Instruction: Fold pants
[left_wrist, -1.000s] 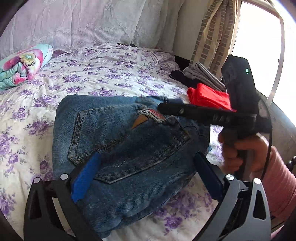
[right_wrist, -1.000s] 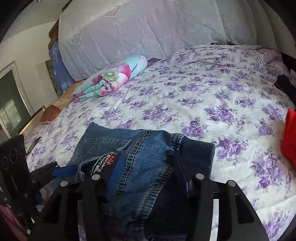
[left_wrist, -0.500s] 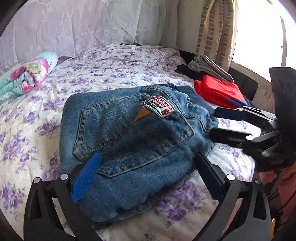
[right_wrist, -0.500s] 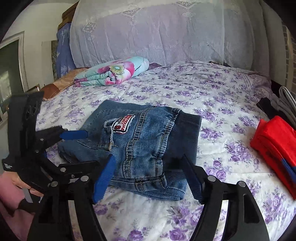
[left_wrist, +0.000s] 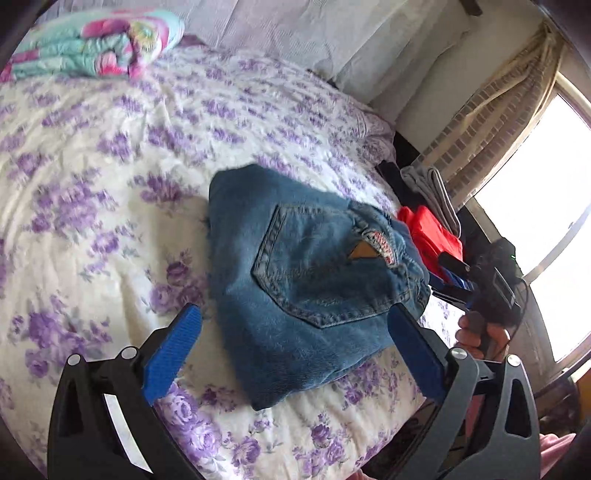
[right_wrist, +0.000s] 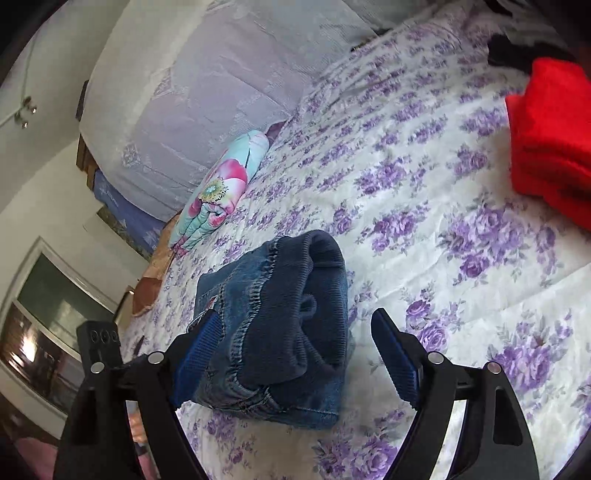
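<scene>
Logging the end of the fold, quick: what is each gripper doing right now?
Left gripper: open, holding nothing, jeans lie loose ahead.
Right gripper: jaws opening, jeans between them, not gripped.

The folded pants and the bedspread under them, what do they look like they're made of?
Pants: denim, by the look. Faded blue twill with contrast stitching around the back pocket and a sewn patch; the dark ribbed waistband looks like stretchy knit.

Bedspread: probably a light cotton or blend, matte, white with printed purple flowers. It wrinkles softly and looks slightly quilted, though the weave is too blurred to confirm.
</scene>
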